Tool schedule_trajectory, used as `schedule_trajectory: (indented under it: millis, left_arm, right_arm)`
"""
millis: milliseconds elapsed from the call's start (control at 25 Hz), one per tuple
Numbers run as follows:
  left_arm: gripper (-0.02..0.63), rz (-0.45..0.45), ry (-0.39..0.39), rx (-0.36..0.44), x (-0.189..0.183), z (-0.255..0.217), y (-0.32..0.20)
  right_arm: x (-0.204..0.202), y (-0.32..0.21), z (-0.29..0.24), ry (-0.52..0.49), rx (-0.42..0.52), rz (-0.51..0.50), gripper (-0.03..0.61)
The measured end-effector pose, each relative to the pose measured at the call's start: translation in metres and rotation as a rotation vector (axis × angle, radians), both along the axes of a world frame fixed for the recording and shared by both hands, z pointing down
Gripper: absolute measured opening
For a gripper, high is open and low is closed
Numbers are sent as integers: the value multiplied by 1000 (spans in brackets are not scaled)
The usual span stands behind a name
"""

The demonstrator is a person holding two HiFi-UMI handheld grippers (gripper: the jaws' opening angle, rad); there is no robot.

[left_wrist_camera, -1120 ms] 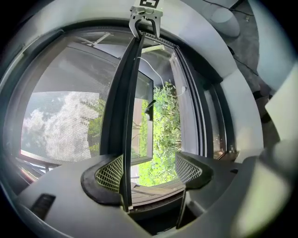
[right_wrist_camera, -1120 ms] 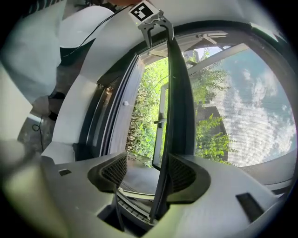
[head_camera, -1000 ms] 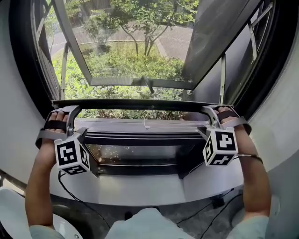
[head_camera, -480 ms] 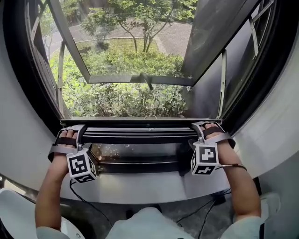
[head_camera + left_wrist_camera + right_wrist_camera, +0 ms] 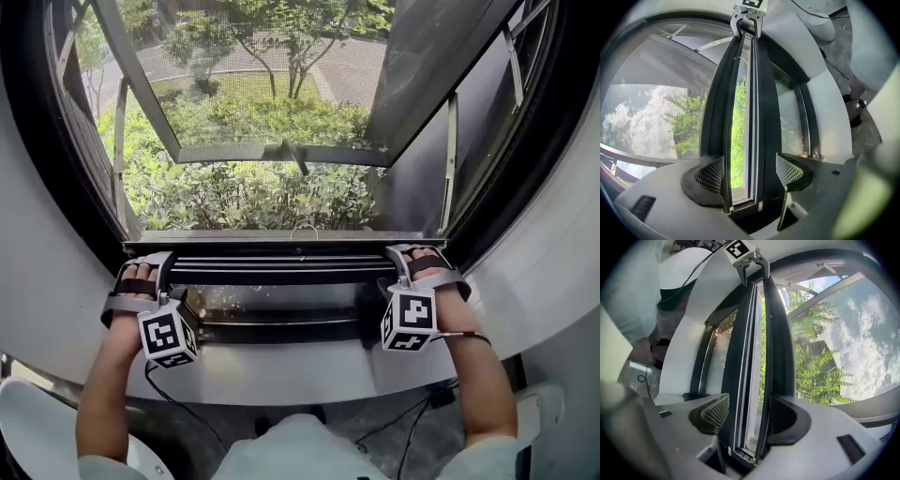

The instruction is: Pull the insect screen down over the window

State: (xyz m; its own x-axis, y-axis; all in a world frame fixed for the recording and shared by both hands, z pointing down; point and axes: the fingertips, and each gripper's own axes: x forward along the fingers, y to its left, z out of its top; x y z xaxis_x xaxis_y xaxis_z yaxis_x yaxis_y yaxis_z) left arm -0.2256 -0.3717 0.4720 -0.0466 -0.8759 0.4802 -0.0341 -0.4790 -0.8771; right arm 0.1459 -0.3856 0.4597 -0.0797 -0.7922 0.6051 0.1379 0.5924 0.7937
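The insect screen's mesh point(image 5: 262, 103) covers the window opening. Its black bottom bar point(image 5: 300, 238) lies low, just above the dark lower frame rail point(image 5: 281, 272), with a thin strip of greenery showing between them in both gripper views. My left gripper point(image 5: 142, 264) is at the bar's left end and my right gripper point(image 5: 412, 255) at its right end. In the left gripper view the left gripper point(image 5: 752, 177) stands open, its jaws straddling bar point(image 5: 726, 154) and rail. The right gripper point(image 5: 743, 420) is likewise open around the bar point(image 5: 769, 380) and rail.
Outside, an outward-opened window sash point(image 5: 281, 153) hangs over shrubs. A white curved sill point(image 5: 281, 373) runs below the frame, and white walls close in on both sides. A black cable point(image 5: 178, 412) trails on the floor under the sill.
Both grippers and the screen's bottom bar have come down from mid-window to the lower frame rail. The mesh now covers nearly the whole opening.
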Motion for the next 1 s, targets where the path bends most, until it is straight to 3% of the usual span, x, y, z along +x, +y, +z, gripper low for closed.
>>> schedule_trajectory:
  millis: [280, 1000]
  left_arm:
    - [359, 1, -2, -71, -2, 49, 4]
    - [359, -2, 32, -18, 0, 50, 3]
  right_arm:
    - [0, 7, 47, 25, -65, 1, 264]
    - [-4, 2, 49, -97, 117, 52, 255]
